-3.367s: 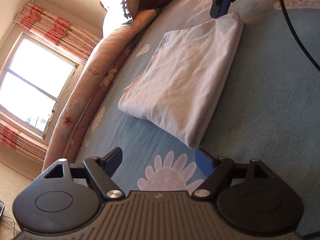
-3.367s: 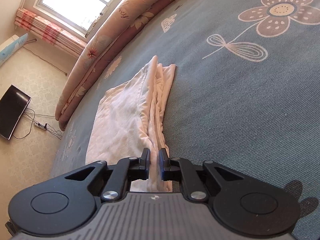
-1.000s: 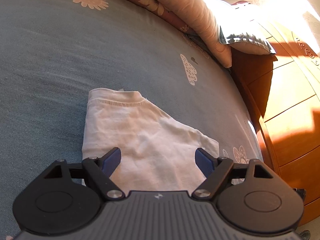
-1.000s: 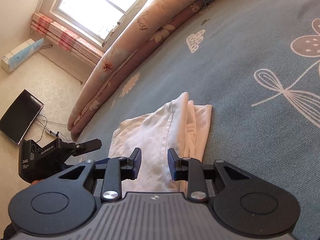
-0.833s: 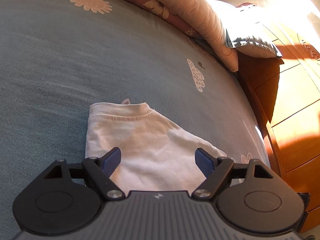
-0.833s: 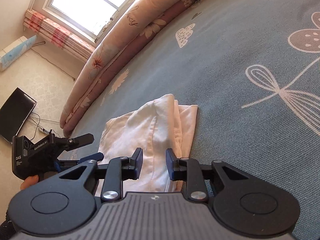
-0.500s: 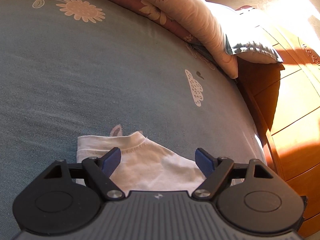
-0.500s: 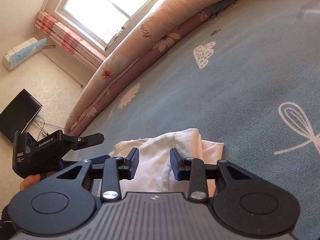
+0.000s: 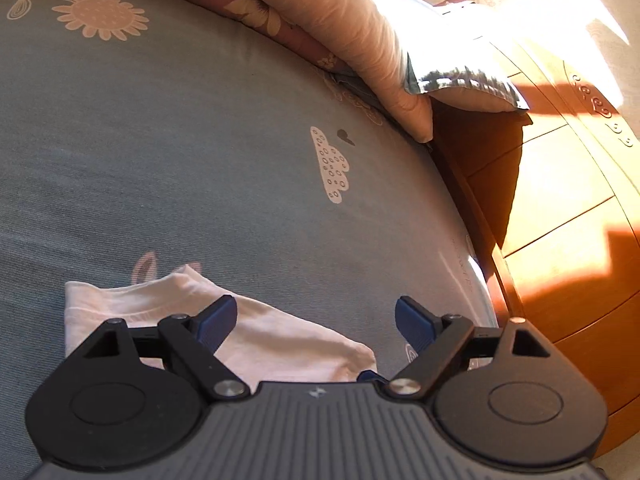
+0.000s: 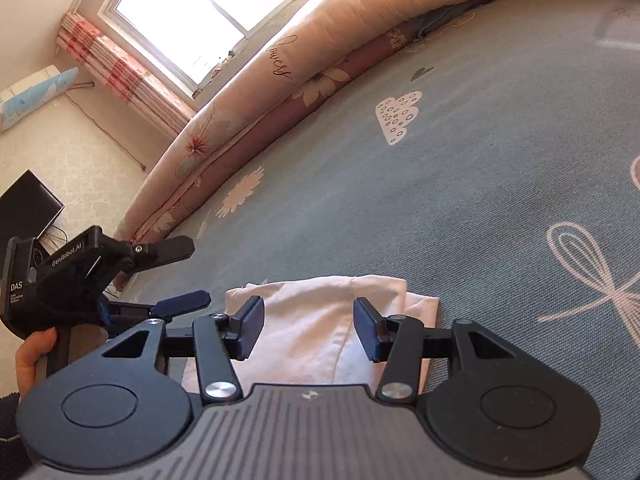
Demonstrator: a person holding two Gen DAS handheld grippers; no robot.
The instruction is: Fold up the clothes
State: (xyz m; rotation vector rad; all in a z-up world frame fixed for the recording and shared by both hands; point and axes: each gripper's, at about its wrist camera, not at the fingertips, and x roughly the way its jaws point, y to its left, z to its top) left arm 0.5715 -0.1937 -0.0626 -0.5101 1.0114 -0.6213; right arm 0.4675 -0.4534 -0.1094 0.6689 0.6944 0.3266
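Lying flat on the blue-grey bedsheet (image 9: pixel 208 152), the folded white garment (image 9: pixel 280 344) sits at the near end of the bed, well apart from the rolled floral quilt (image 10: pixel 280 64) that runs along the sheet's far edge. In the left wrist view the garment's ribbed hem faces away from the camera, just short of a pale cloud print (image 9: pixel 332 168) on the sheet (a small dark heart is printed beside that cloud). The left gripper (image 9: pixel 316 318) hangs above the garment's near part with its jaws wide apart and opening; its blue pads press on nothing, and only one pad overlaps the cloth in the picture. The right gripper (image 10: pixel 310 328) hovers over the garment's other end, jaws parting and opening as well, with the cloth (image 10: pixel 320 320) seen between the pads but not pinched by them. From the right wrist view the left gripper (image 10: pixel 176 276) shows at the garment's left, held by the person's hand (image 10: pixel 32 356). Beyond the quilt stand a bright window (image 10: pixel 208 12) and a striped curtain (image 10: pixel 124 68). In the left wrist view a wooden headboard (image 9: pixel 560 208), sunlit, rises at the right of the sheet, with a pillow (image 9: pixel 460 76) against it.
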